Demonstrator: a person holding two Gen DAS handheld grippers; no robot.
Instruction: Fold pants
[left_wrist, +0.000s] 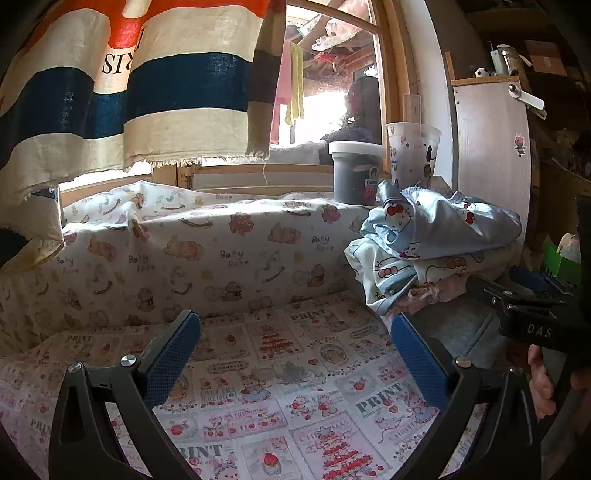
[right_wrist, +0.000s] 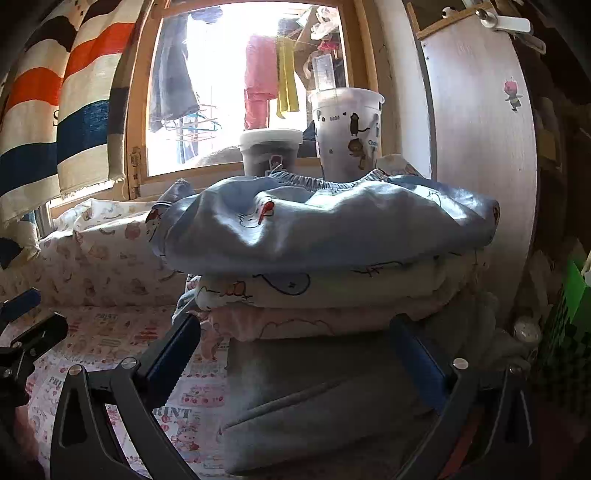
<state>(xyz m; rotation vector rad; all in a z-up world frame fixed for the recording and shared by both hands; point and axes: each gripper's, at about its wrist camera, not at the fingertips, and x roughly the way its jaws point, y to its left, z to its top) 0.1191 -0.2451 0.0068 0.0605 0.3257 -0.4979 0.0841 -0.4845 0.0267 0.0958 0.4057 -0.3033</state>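
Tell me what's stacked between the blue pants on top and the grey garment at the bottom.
In the right wrist view, a cream printed garment and a pink one lie between the blue pants and the grey garment.

Left hand-held gripper (left_wrist: 295, 354): jaws spread wide, nothing between pads. Right hand-held gripper (right_wrist: 295, 354): jaws likewise wide apart, empty. Hand (left_wrist: 543, 384) grips right handle.

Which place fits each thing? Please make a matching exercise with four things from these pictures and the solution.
Things:
1. blue pants
2. grey garment
3. tub
4. sticker

Places:
A. on the white door
B. top of the clothes pile
C. on the window ledge, left of the cup
D. bottom of the pile, on the printed sheet

Pairs: 1-B, 2-D, 3-C, 4-A
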